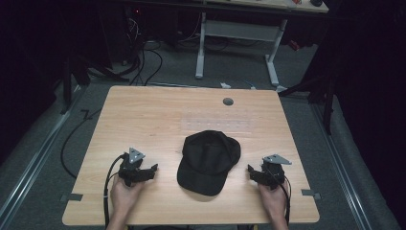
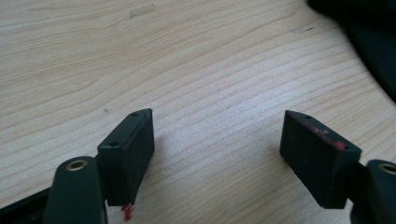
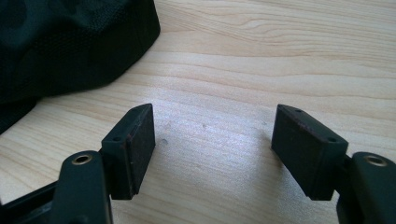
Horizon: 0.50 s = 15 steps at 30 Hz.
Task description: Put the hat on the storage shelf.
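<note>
Lying between both wide-open hand-held grippers, left [image 1: 154,168] and right [image 1: 249,168]: black cap [image 1: 209,160].

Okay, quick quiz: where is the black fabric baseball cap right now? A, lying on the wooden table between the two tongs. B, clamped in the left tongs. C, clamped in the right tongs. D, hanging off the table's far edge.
A: the black fabric baseball cap lies flat on the light wooden table, with the left tongs and right tongs open and empty at either side.
</note>
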{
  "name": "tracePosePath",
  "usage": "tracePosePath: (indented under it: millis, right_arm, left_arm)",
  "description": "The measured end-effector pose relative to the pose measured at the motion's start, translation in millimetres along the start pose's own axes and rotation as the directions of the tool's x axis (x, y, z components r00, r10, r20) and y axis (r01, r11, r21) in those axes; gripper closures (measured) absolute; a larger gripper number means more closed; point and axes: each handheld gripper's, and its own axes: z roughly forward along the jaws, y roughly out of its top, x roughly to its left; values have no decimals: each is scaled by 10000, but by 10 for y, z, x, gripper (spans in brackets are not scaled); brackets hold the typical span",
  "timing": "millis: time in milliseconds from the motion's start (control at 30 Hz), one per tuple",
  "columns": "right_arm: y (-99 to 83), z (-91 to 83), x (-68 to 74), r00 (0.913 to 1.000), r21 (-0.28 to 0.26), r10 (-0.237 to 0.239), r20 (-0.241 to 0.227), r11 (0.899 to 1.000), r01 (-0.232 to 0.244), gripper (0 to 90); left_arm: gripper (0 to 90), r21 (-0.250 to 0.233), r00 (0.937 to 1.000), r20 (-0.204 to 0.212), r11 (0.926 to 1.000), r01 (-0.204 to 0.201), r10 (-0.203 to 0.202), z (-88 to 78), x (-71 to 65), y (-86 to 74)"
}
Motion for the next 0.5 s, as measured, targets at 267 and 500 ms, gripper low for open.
tracePosePath:
  millis: [267,500]
  right_arm:
    - [2,4,3,10000,-22,6,30,10000,-6,304]
    - [3,4,8,10000,10,-17,-34,10000,17,282]
  left_arm:
    - [261,18,10000,17,10000,-1,1,-1,0,1]
    - [263,4,10000,17,10000,11,-11,0,0,0]
